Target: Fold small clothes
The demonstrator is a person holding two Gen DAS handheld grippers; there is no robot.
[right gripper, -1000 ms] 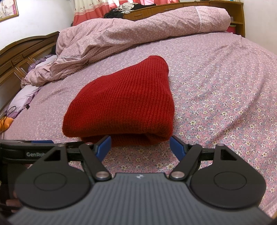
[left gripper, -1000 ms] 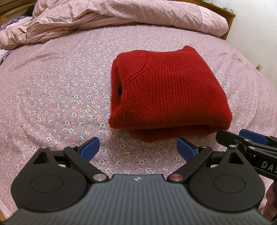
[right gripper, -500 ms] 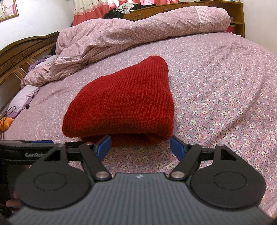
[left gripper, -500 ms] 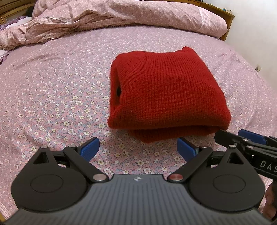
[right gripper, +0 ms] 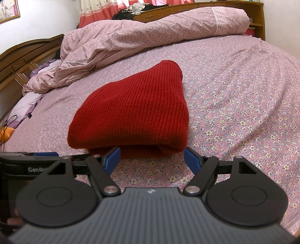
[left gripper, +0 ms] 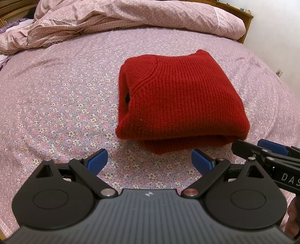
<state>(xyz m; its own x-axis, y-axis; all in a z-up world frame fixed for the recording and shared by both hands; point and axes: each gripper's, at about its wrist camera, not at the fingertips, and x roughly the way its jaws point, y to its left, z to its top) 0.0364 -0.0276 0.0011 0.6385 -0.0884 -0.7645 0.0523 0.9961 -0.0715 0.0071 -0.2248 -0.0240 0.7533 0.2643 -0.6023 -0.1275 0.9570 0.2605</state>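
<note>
A: What is lying in the middle of the floral bedsheet (left gripper: 61, 105)?

B: A red knitted sweater (left gripper: 180, 97), folded into a thick block, is resting flat on the sheet, well short of the rumpled pink duvet (left gripper: 131, 16) that is heaped along the far side.

A: How are the two tools standing relative to the sweater?

B: The left gripper (left gripper: 149, 161) is hovering just in front of the sweater's near edge, its blue pads (left gripper: 97, 159) spread wide and gripping nothing. The right gripper (right gripper: 152, 159) is sitting at the same near edge, jaws likewise released; its left pad (right gripper: 112, 159) is overlapping the lower fold in the right wrist view, though contact cannot be told.

A: And beyond the sweater?

B: A wooden headboard (right gripper: 22, 58) is showing to its left.
</note>
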